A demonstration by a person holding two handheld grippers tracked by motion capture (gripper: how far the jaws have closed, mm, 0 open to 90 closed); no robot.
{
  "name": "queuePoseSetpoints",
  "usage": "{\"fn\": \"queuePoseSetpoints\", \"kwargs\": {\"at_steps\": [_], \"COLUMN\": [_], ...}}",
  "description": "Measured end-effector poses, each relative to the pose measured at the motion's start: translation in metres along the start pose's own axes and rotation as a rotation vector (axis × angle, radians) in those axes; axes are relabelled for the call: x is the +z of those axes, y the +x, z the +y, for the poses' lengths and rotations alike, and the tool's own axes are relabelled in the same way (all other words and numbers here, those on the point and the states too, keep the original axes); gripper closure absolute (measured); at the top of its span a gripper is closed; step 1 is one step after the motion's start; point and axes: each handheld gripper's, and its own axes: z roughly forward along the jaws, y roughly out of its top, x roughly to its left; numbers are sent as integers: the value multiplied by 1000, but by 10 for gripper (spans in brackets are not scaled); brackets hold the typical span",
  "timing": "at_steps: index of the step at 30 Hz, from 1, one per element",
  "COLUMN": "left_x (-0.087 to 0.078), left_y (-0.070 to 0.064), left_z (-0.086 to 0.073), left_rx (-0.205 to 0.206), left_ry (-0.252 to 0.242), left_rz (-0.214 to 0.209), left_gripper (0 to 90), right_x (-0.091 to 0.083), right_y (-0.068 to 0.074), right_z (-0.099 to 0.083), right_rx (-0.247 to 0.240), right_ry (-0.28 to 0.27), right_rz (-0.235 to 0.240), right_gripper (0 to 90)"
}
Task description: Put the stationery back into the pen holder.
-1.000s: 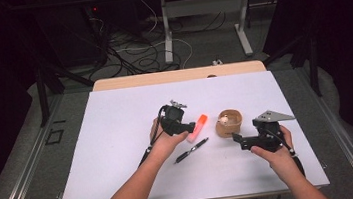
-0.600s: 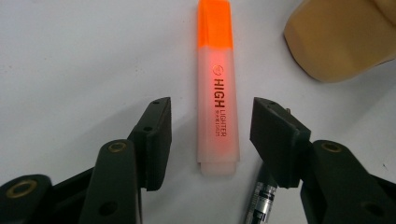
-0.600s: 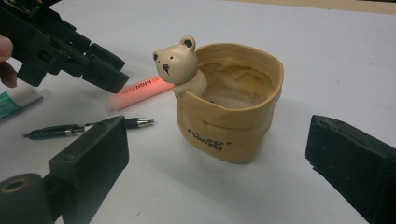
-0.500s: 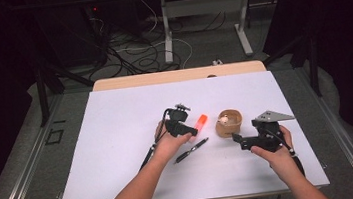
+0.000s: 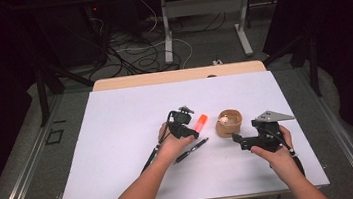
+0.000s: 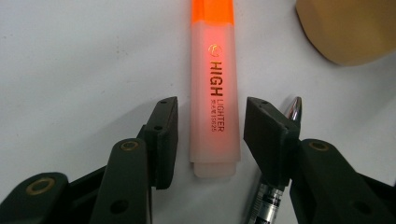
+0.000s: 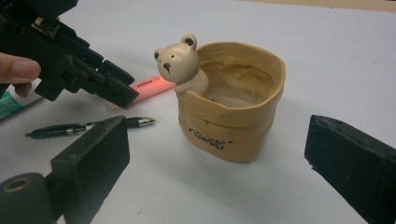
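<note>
While the left claw (image 5: 194,130) hovers low over the orange highlighter (image 5: 200,123) lying on the white worktop (image 5: 118,136) beside the bear pot (image 5: 229,122), the grasp looks about to begin. Left gripper view: jaws apart, straddling the highlighter's barrel; closing squarely comes next, clear of the pen (image 6: 273,186). Right gripper view: the right claw (image 7: 224,163), jaws wide apart, faces the pot.

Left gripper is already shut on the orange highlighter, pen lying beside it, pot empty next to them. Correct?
Not quite. In the left gripper view the left gripper is open: its jaws straddle the orange highlighter with white table showing on both sides, so nothing is gripped yet. The rest holds: the pen lies beside it, and the right gripper view shows the pot empty.
</note>
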Motion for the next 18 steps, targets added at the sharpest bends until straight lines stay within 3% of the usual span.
{"fn": "queuePoseSetpoints", "kwargs": {"at_steps": [5,6,11,16,18], "left_x": [3,3,5,7,7], "left_y": [-4,-6,-8,-13,-15], "left_z": [2,2,5,6,6], "left_rx": [7,-12,20,22,50], "left_ry": [-14,-15,-7,-12,-13], "left_rz": [18,19,40,65,88], "left_gripper": [561,561,570,589,595], "right_x": [0,0,0,0,1], "right_y": [0,0,0,-1,-1], "right_z": [0,0,0,0,0], "right_rx": [-2,-3,-2,0,0], "right_ry": [0,3,6,4,5], "right_rz": [1,3,-4,3,4], "right_gripper": [64,64,65,65,65]}}
